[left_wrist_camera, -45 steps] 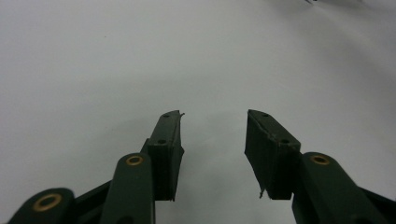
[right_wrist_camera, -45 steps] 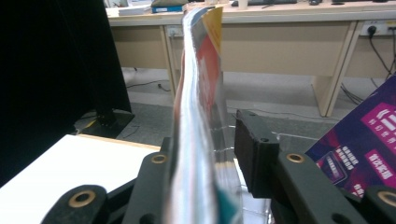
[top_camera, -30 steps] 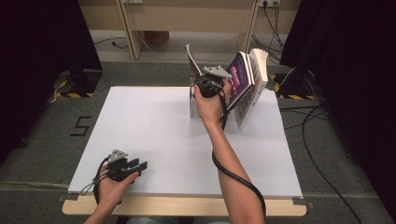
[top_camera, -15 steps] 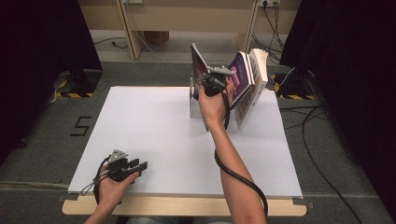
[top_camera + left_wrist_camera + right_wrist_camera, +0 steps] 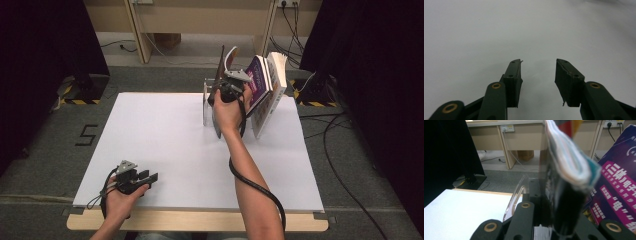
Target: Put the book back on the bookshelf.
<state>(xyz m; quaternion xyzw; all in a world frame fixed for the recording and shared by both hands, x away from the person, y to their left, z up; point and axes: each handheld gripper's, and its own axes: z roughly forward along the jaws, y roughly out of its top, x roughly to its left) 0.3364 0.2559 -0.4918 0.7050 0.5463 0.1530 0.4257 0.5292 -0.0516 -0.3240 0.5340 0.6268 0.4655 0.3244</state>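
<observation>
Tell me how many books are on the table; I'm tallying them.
3: a thin book in the right gripper, a purple book, a thick book rightmost; others may hide.
</observation>
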